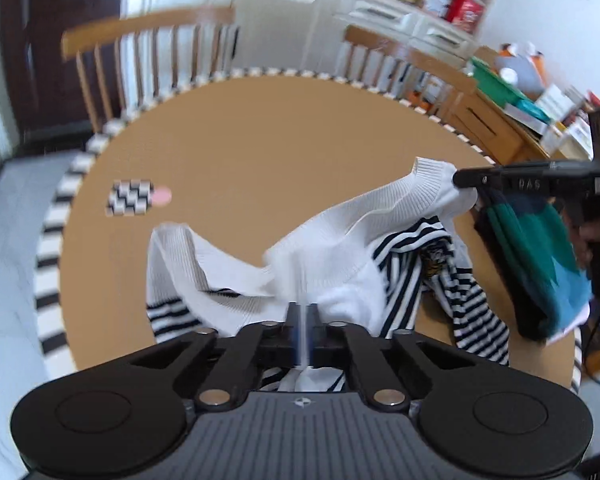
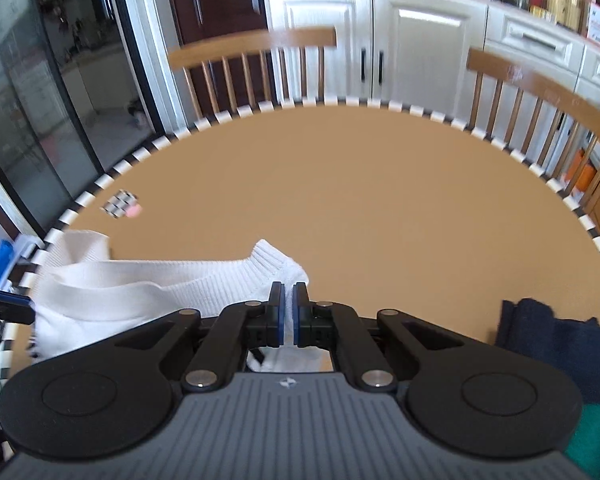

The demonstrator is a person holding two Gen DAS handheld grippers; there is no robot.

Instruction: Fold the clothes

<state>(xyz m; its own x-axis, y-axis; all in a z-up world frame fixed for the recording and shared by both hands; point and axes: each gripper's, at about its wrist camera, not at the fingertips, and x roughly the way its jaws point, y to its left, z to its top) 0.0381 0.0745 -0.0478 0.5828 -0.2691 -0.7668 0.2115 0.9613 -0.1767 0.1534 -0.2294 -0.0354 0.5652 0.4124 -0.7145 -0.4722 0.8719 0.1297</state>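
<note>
The left tongs (image 1: 302, 312) are clamped on a bunched fold of the white ribbed sweater (image 1: 332, 240), lifted just above the round tan counter (image 1: 260, 152). The right tongs (image 2: 288, 312) reach in level from the right, pinched on the sweater's ribbed cuff (image 2: 274, 260), so the knit hangs stretched between the two. Beneath it lies a navy-striped garment (image 1: 472, 308), with a green and blue garment (image 1: 540, 252) near the counter's right edge.

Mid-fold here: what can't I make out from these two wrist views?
- Left wrist view: motion blur smears the left gripper fingertips on the white ribbed knit sweater.
- Same view: sweater hides most of the black-and-white striped garment.
- Right wrist view: right gripper covers the sweater's lower part; frame edge crops the dark navy cloth.
</note>
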